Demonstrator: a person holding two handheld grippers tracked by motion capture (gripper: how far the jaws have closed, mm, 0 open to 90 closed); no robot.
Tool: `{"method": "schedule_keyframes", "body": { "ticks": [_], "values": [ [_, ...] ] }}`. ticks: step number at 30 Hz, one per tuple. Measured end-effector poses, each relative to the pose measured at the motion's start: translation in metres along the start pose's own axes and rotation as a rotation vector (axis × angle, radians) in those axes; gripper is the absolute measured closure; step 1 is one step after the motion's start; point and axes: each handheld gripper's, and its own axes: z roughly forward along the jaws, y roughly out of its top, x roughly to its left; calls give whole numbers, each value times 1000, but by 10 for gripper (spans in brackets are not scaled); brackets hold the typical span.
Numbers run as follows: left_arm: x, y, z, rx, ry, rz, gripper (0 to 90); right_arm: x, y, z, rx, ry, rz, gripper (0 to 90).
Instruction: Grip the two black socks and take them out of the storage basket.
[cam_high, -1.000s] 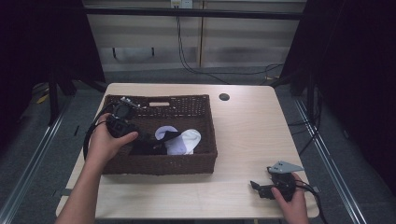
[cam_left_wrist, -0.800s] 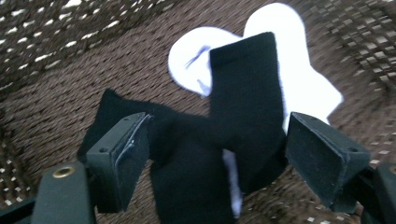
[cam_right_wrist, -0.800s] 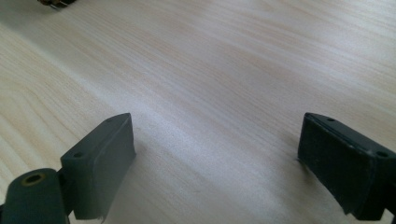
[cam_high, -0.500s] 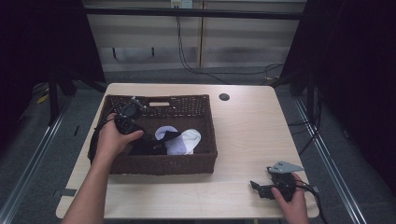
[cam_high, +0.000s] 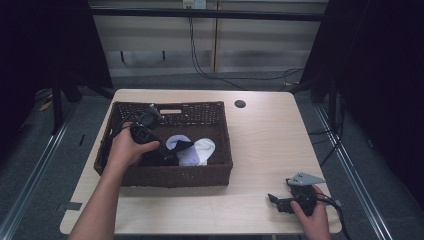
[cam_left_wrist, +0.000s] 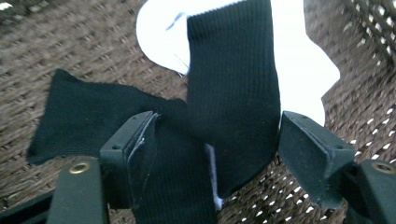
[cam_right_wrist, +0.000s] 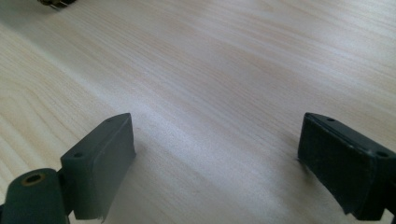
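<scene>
Reaching into the dark brown woven basket (cam_high: 220, 172), we go for the soft black ribbed sock (cam_left_wrist: 233, 93) that lies on its floor. This sock is light and floppy. It bends and folds any way we pull it, and it cannot break. We think it will not slip much, because the knit is rough and the pads can bite into it. It may drag the flat white sock (cam_left_wrist: 303, 70) under it along, since the two lie on top of each other.

A good place to take hold is the near end of the black ribbed sock, where the cloth bunches up thick. There the pads get a fat pinch and not just one thin layer. We should lift slowly so the white one falls away.

Our left gripper (cam_left_wrist: 212, 149) points down into the basket, with our left hand (cam_high: 127, 150) over the left half of it. Its fingers (cam_left_wrist: 135, 154) stand wide apart on both sides of the black sock and have just been closing in a little. The sock sits between them, but they do not squeeze it yet.

Our right gripper (cam_right_wrist: 215, 158) rests low over the pale wooden table (cam_high: 260, 150) near its front right corner, held in our right hand (cam_high: 312, 220). Its fingers are wide apart too, with nothing between them but bare wood.
</scene>
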Motion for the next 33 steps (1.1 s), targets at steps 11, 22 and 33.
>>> {"method": "schedule_keyframes", "body": {
  "ticks": [11,22,33],
  "values": [
    [-3,2,10,74,37,23,482,0,0,0,0,-1,-1,102],
    [-6,5,4,162,82,77,839,0,0,0,0,-1,0,102],
    [-13,14,-44,130,84,89,859,0,0,0,-3,-1,-1,103]
  ]
}}
